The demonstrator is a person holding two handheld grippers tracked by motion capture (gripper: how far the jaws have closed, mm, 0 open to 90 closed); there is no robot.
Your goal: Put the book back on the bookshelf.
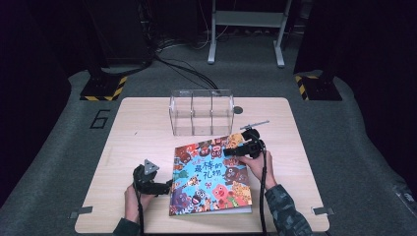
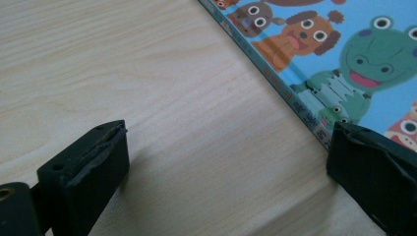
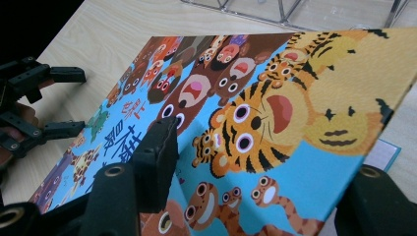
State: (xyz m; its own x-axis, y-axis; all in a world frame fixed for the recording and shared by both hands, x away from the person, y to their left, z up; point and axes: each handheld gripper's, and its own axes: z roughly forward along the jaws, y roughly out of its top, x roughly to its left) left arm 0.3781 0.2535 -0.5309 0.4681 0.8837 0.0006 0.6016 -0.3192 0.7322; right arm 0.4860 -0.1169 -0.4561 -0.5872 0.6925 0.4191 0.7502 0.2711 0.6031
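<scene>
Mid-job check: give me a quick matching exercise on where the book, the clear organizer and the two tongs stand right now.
Things:
1. picture book
2. clear organizer
3. left tongs
4. right tongs

Places or states:
A. open, at the book's spine edge
B. at the table's far side, compartments bare
C. over the book's far right part, cover between the jaws
D. on the table's near middle, front cover raised at its right edge

Pairs: 1-D, 2-B, 3-A, 4-C
</scene>
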